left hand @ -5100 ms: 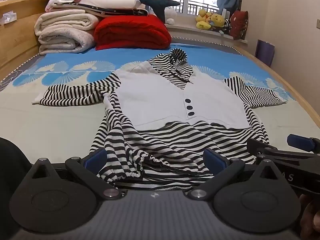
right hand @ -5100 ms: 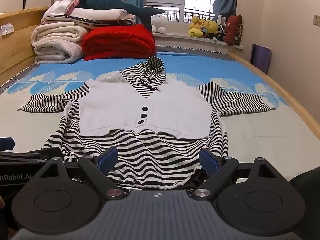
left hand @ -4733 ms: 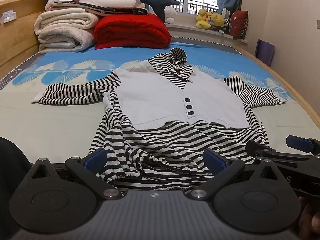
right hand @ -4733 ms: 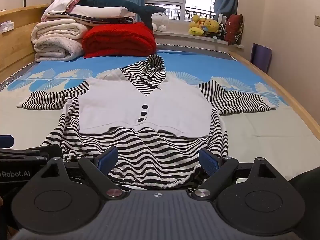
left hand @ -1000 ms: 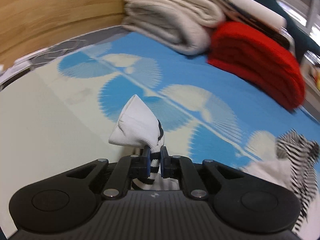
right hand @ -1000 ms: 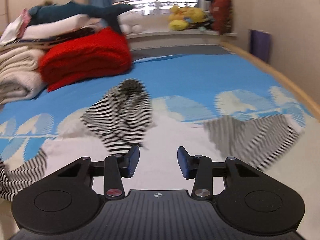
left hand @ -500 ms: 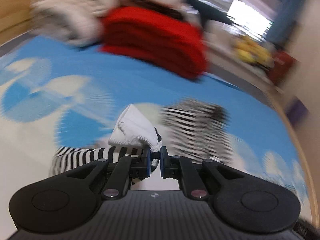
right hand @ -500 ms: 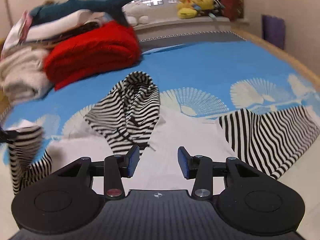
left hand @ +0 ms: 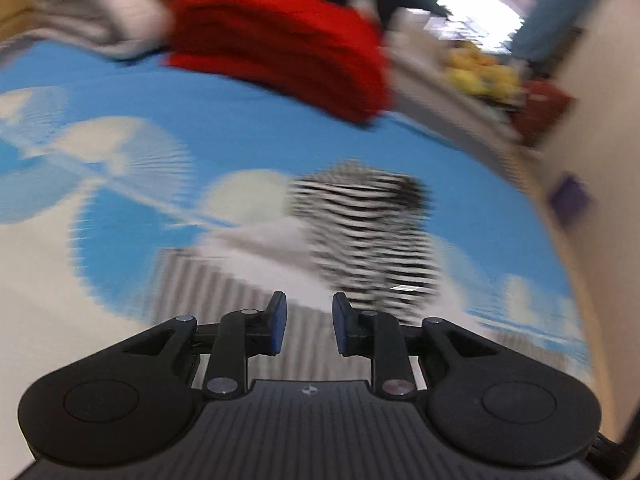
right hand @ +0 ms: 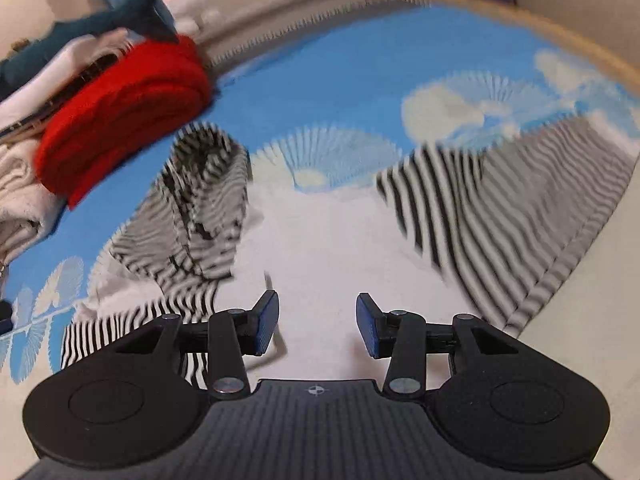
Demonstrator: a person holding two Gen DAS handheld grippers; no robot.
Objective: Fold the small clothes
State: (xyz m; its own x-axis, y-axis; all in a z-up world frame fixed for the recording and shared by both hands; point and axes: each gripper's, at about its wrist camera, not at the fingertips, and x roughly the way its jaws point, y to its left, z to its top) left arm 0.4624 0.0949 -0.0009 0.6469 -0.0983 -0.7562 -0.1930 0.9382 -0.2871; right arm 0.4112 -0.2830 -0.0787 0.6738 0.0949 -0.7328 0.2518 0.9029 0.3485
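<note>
A black-and-white striped hooded top with a white front lies on the bed. Its hood (left hand: 360,216) shows ahead of my left gripper (left hand: 306,324), which is open and empty above the folded-in left sleeve (left hand: 208,292). The view is blurred. In the right wrist view the hood (right hand: 200,208) is at left, the white front (right hand: 320,248) in the middle and the right sleeve (right hand: 512,216) spread out at right. My right gripper (right hand: 317,324) is open and empty just above the white front. The folded left sleeve (right hand: 132,332) lies at lower left.
A red folded blanket (left hand: 280,40) and a pile of white blankets (left hand: 92,8) lie at the head of the bed, also in the right wrist view (right hand: 124,104). Plush toys (left hand: 480,72) sit on the windowsill. The bed's wooden edge (right hand: 560,40) runs along the right.
My left gripper has opened and let go of the left sleeve cuff, which now lies folded over the garment. My right gripper has dropped closer to the white front, still open.
</note>
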